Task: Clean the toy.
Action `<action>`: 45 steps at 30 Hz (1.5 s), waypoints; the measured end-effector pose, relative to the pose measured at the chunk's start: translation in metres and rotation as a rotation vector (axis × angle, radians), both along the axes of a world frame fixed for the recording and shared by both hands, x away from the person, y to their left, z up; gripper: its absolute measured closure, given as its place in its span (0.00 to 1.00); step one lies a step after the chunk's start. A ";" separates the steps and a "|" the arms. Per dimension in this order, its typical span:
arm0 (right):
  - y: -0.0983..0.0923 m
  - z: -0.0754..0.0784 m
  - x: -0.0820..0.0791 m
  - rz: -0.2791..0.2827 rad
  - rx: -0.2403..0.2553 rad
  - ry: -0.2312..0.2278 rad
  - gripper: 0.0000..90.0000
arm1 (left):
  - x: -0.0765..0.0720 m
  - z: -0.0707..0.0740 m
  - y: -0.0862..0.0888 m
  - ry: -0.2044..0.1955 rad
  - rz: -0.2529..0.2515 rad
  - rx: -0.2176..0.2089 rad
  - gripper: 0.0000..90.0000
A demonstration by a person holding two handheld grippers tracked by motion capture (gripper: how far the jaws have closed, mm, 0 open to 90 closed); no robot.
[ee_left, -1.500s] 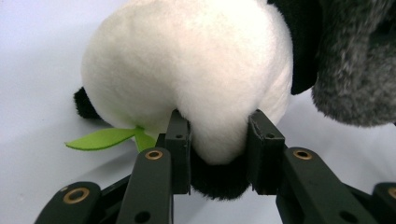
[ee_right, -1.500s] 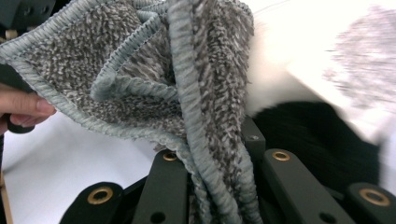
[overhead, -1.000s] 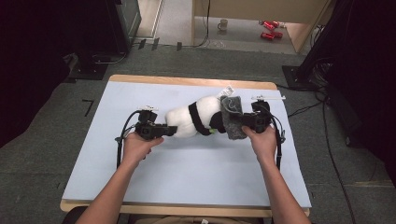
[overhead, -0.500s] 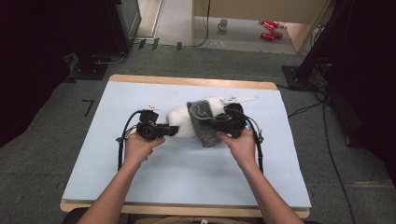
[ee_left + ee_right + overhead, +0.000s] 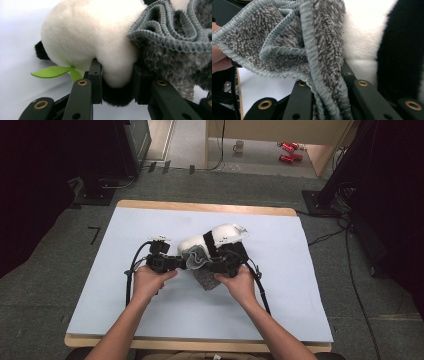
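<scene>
A white and black plush panda (image 5: 222, 234) lies in the middle of the table. In the left gripper view its white fur (image 5: 87, 30) bulges over the jaws, and a green felt leaf (image 5: 53, 71) hangs beside them. My left gripper (image 5: 183, 263) is shut on a plush limb, white above and black below (image 5: 116, 96). A grey towelling cloth (image 5: 204, 276) is bunched against the panda's near side. My right gripper (image 5: 214, 268) is shut on a folded edge of the cloth (image 5: 322, 50), with the panda's white and black fur (image 5: 367, 37) just beyond it.
The pale blue table cover (image 5: 150, 225) has free room all around the toy. Black cables (image 5: 131, 270) trail from both grippers toward the near edge. Beyond the table are grey floor, black equipment stands (image 5: 120, 150) and a mug (image 5: 239, 145).
My right gripper has moved left along the panda with the grey cloth, ending close to the left gripper. The cloth is now bunched over the toy's near side. The left hand has stayed put.
</scene>
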State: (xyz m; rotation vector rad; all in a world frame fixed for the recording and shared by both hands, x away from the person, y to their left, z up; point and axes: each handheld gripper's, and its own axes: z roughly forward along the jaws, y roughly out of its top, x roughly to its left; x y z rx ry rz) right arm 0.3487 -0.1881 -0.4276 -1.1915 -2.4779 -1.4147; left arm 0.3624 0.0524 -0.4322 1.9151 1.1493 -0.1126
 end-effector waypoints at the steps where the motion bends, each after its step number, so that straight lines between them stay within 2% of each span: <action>1: 0.000 0.000 0.000 0.003 -0.015 -0.009 0.86 | 0.000 0.000 0.000 -0.002 -0.001 0.002 0.74; 3: -0.003 0.002 0.000 0.001 -0.045 -0.029 0.86 | 0.002 -0.001 0.003 -0.006 -0.001 0.010 0.74; 6: -0.016 0.003 0.003 -0.039 -0.069 -0.038 0.86 | 0.004 -0.002 0.008 0.002 0.008 -0.002 0.74; 8: -0.029 0.004 0.007 -0.070 -0.061 -0.034 0.87 | 0.006 -0.003 0.009 0.015 0.006 -0.036 0.74; 9: -0.035 0.004 0.009 -0.081 -0.049 -0.026 0.87 | 0.007 -0.003 0.008 0.012 0.000 -0.036 0.74; 14: -0.051 0.010 0.010 -0.100 -0.092 -0.075 0.87 | 0.009 -0.002 0.006 0.007 -0.008 -0.041 0.75; 16: -0.058 0.011 0.010 -0.109 -0.088 -0.083 0.86 | 0.010 -0.002 0.006 0.005 -0.006 -0.043 0.74; 22: -0.083 0.018 0.011 -0.187 -0.076 -0.093 0.86 | 0.012 -0.001 0.004 0.003 -0.009 -0.046 0.74; 32: -0.114 0.015 0.015 -0.306 -0.064 -0.066 0.86 | 0.012 -0.001 0.004 -0.006 -0.010 -0.047 0.74; 40: -0.122 0.016 0.015 -0.359 -0.090 -0.072 0.86 | 0.010 -0.001 0.002 -0.019 -0.002 -0.044 0.74; 42: -0.121 0.021 0.013 -0.364 -0.081 -0.072 0.86 | 0.010 -0.001 0.003 -0.021 0.010 -0.055 0.73; 45: -0.115 0.033 0.009 -0.366 -0.065 -0.110 0.86 | 0.009 -0.002 0.002 -0.030 0.011 -0.049 0.74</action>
